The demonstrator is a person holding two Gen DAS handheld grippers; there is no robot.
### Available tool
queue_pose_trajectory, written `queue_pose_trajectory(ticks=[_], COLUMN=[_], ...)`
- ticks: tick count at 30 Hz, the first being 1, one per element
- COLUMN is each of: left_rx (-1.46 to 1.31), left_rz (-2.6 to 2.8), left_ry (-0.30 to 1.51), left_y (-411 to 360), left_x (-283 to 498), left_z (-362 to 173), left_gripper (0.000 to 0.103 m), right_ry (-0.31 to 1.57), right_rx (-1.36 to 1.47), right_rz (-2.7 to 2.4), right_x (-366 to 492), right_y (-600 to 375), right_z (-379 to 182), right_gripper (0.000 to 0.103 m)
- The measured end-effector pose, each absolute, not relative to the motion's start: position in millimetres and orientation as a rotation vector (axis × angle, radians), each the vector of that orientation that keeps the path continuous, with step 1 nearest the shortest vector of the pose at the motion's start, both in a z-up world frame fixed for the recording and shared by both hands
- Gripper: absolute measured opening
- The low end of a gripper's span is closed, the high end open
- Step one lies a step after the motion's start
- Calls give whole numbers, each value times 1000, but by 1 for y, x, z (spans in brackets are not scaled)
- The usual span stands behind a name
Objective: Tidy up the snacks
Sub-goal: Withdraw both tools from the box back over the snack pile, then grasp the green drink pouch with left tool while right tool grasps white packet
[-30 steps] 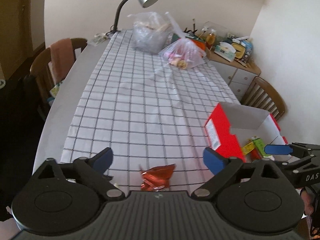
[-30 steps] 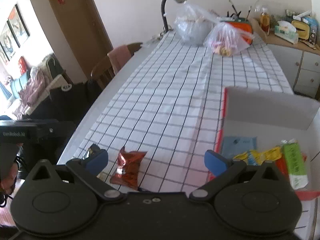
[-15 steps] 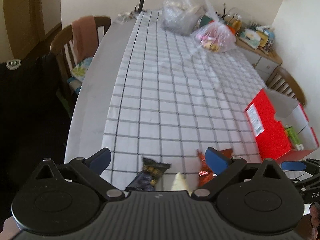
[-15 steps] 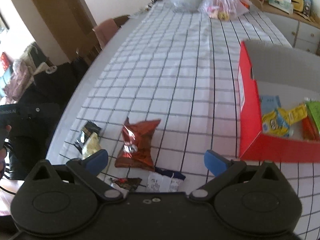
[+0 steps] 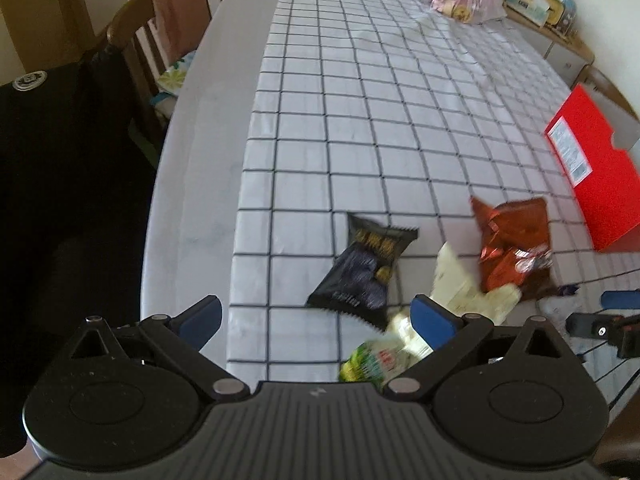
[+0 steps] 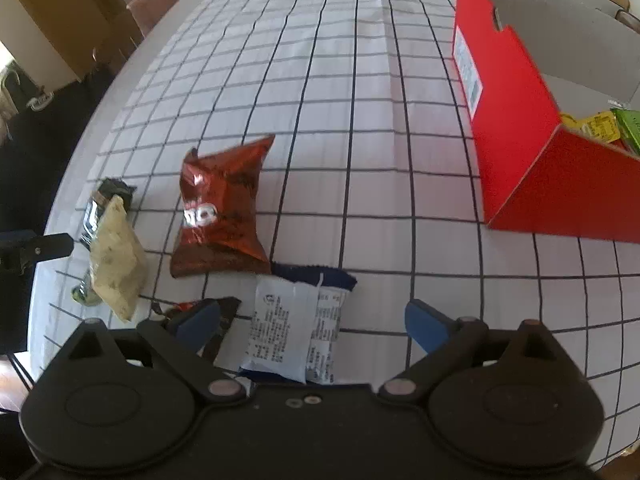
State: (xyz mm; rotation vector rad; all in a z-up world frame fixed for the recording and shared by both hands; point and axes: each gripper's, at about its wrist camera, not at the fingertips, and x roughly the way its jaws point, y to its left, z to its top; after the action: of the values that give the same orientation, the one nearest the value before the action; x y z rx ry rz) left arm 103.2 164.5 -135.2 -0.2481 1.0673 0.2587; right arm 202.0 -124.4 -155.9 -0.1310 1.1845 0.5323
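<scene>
Left wrist view, jaws: your left gripper (image 5: 316, 318) is spread wide with nothing between its pads.
Left wrist view, target: the black packet (image 5: 366, 264) lies just ahead and a little right of centre, long axis running away from you and leaning right; the pale packet (image 5: 460, 284) and green-labelled packet (image 5: 372, 362) crowd your right finger, and the red foil bag (image 5: 514, 242) sits further right.
Left wrist view, surroundings: checked tablecloth (image 5: 360, 120), bare table (image 5: 192, 168) edge to the left, a chair (image 5: 168, 28) beyond.

Right wrist view, jaws: your right gripper (image 6: 312, 326) is open wide and has just been narrowing slightly; the white-and-blue packet (image 6: 296, 326) lies between the fingers, apparently untouched.
Right wrist view, target: its long axis points away from you, so I judge this hand nearer to a pick.
Right wrist view, destination: the red box (image 6: 516, 120) stands well apart, ahead to the right, snacks already inside.
</scene>
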Motion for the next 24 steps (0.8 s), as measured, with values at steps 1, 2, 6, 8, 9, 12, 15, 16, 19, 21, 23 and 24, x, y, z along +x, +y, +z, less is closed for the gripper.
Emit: queue_pose_trajectory(ticks=[1,2,6,8,9,12,15,16,19,21,23,24], left_rx=[-243,-245,-239,-231,-226,-197,-171,-164,-141,-136,-122,-113], left_rz=[263,266,270,267,261,224,180,168,155,160,167,164], left_ry=[1071,1075,1094,1100,1104,1104,1108,1109,1113,1118,1117,1116], left_y=[164,164,161,158,156,146,136,134,128,127,124,122], left_x=[102,100,91,87,86,83,84,85,87,90,90,91], left_z=[-138,-140,-148,-152,-154,-156,-158,-159,-163,-166,-167,-168], left_gripper=[101,101,101,100,100,100,96,94,86,78,75,75], right_ry=[1189,1193,1199,1203,1206,1210,1213,1215,1211,1204,1195,1192], right_rx=[-137,-142,-163,-168,-170,-182,-197,-201,-223,-240,-256,-263], right_rz=[532,534,533,526,524,519,517,518,520,524,529,533], right_x=[201,201,199,200,200,200,200,199,197,196,194,193], right_y=[-123,-121,-113,-112,-112,-111,-109,-109,-106,-105,-103,-103], right_z=[-158,-160,-164,-165,-165,-167,-169,-169,-170,-170,-170,-170], right_gripper=[98,98,96,95,94,91,90,89,89,88,85,83])
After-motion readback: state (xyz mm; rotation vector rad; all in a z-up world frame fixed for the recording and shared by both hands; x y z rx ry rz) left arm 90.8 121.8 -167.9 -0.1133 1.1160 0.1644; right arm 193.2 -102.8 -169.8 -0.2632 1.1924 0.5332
